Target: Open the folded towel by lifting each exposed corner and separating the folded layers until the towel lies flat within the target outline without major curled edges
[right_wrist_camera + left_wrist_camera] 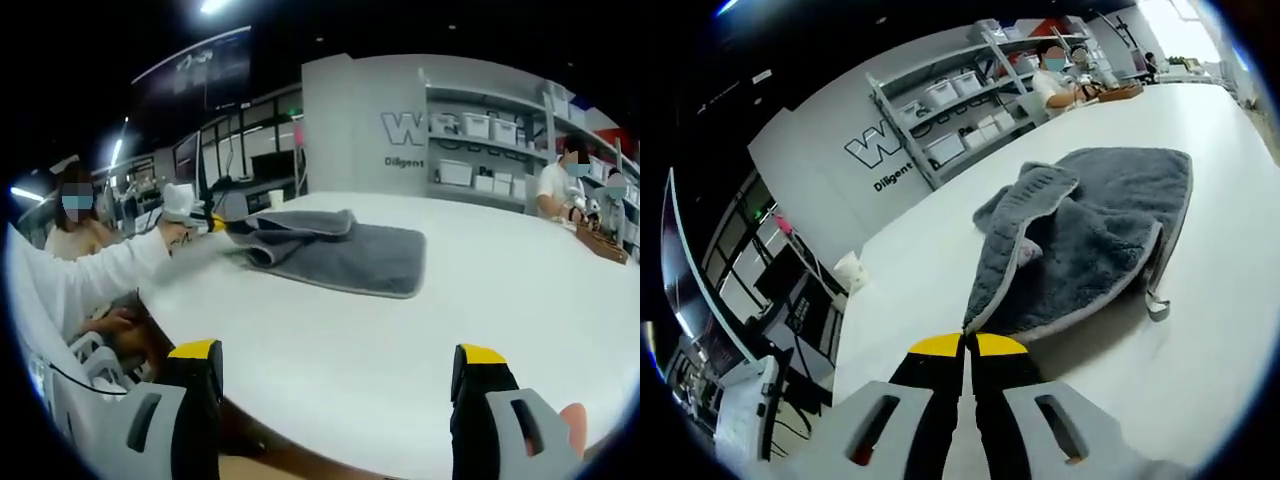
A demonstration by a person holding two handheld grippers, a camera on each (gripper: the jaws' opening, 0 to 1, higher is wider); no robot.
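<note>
My left gripper has its fingers pinched shut on the near edge of the grey towel, which lies rumpled on the white surface; storage shelves stand behind. My right gripper hangs with fingers wide apart, holding nothing, well short of the towel.

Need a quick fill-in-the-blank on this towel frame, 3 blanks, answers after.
1. The left gripper is shut on the edge of the fluffy ___ towel.
2. The right gripper has its jaws ___.
3. The towel lies on a ___ table, partly folded over itself.

Missing words: grey; open; white
</note>
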